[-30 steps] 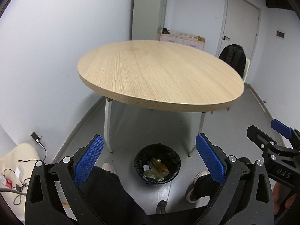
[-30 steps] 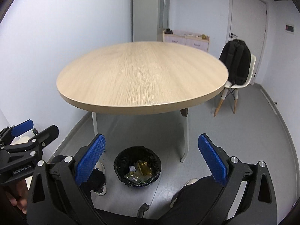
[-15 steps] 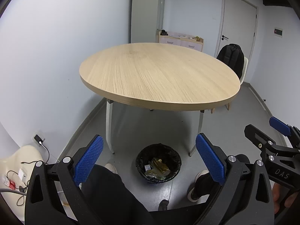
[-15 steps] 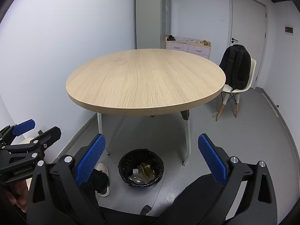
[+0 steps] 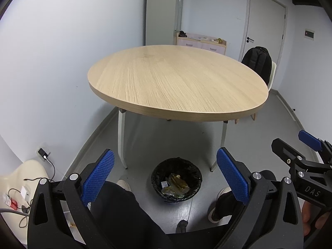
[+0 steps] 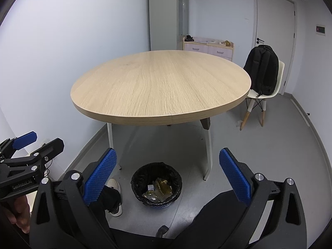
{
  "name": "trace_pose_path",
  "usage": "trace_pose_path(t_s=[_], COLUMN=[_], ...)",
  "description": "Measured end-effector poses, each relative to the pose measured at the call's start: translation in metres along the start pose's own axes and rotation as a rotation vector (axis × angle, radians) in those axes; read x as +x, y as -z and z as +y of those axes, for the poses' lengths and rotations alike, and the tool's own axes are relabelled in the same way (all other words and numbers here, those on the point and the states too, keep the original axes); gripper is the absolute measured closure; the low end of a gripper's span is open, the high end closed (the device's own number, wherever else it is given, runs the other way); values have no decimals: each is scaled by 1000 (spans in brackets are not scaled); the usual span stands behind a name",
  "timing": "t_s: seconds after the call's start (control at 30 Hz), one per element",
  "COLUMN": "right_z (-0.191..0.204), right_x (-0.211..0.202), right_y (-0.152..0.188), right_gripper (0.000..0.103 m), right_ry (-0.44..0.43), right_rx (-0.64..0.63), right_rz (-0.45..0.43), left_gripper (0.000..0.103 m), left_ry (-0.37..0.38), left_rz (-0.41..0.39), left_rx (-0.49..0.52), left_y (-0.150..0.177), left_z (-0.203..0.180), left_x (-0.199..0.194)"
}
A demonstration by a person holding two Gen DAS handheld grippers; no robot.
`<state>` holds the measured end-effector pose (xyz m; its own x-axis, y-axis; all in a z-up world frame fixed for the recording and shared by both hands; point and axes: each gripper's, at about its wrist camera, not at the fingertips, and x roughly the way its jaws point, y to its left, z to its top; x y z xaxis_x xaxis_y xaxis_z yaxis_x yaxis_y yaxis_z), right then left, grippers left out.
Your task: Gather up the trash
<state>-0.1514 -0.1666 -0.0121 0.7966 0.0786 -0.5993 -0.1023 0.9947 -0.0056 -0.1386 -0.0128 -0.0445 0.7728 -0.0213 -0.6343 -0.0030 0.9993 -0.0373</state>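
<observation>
A black-lined trash bin (image 5: 176, 180) (image 6: 156, 184) stands on the grey floor under the near edge of the round wooden table (image 5: 176, 81) (image 6: 159, 85). Yellow wrappers (image 5: 175, 185) (image 6: 158, 191) and other scraps lie inside it. My left gripper (image 5: 165, 176) is open and holds nothing, high above the bin. My right gripper (image 6: 168, 171) is also open and holds nothing. Each gripper shows at the edge of the other's view: the right gripper (image 5: 298, 145) and the left gripper (image 6: 39, 139). The tabletop is bare.
A person's dark-trousered legs and shoes (image 6: 113, 186) flank the bin. A white chair with a black backpack (image 6: 262, 70) stands beyond the table on the right. A low cabinet (image 6: 208, 47) and a door (image 6: 274, 31) are at the back. Cables and a charger (image 5: 42, 152) lie by the left wall.
Both grippers have risen and pulled back from the table, so the table and bin look smaller and farther off. The jaws stay open and hold nothing.
</observation>
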Motion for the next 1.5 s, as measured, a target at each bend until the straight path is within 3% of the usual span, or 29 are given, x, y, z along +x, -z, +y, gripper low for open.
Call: trace_pose_path(t_s=[1.5], right_z=[-4], right_x=[8], right_y=[-1], right_gripper=[8], right_ry=[1], right_rx=[5], right_rz=[12], left_gripper=[6], left_ry=[1], left_rz=[36], left_rx=[-2], left_y=[1], left_z=[0], left_x=[10])
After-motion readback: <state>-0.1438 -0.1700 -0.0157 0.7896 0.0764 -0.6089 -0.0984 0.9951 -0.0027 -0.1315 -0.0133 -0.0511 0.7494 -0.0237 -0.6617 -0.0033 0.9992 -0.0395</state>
